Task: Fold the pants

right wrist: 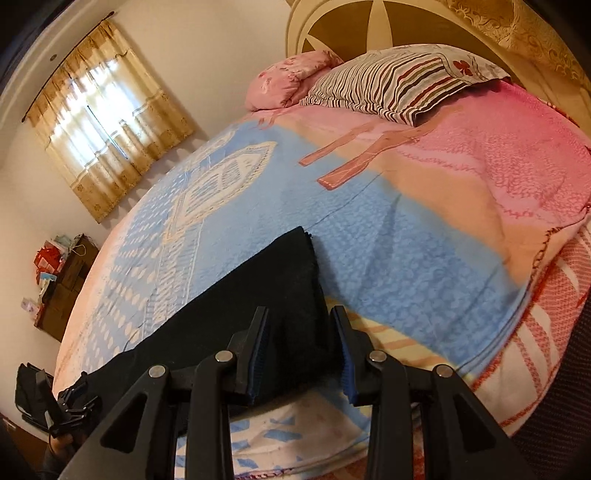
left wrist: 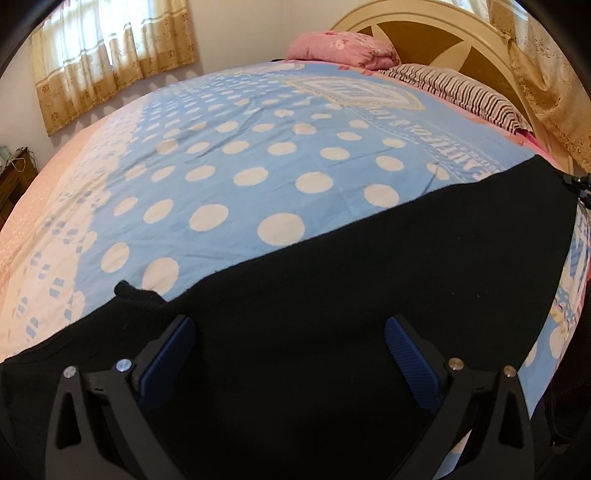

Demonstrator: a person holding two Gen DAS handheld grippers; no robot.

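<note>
- In the left wrist view, the left gripper (left wrist: pixel 290 332) sits nearest, its 2 blue-padded fingers (left wrist: pixel 412 354) spread wide over black cloth, with nothing pinched between them.
- Under and beyond those fingers lie the black pants (left wrist: pixel 369 258), stretched as a long dark band across the near side of the bed, running from the lower left up to the right edge of the view.
- A small fold or corner of the pants pokes up at the band's far edge, at the left, just beyond the left finger.
- In the right wrist view, the right gripper (right wrist: pixel 299 328) is partly spread, its 2 fingers (right wrist: pixel 258 339) standing on either side of one end of the pants (right wrist: pixel 240 302); I cannot tell whether the pads press on the cloth.
- That end of the pants reaches past the fingertips to a squared corner lying flat on the blanket.
- At the lower left of the right wrist view, the other gripper shows at the opposite end of the dark band.
- The pants rest on a blue blanket (left wrist: pixel 258 147) with white dots, which turns pink toward the bed's far right side.
- Farther off lie a striped pillow (right wrist: pixel 399 81) and a pink pillow (left wrist: pixel 343 50), touching, against a rounded headboard (right wrist: pixel 340 26).
- Farthest away, a curtain (left wrist: pixel 110 55) in gold hangs over a bright window.
</note>
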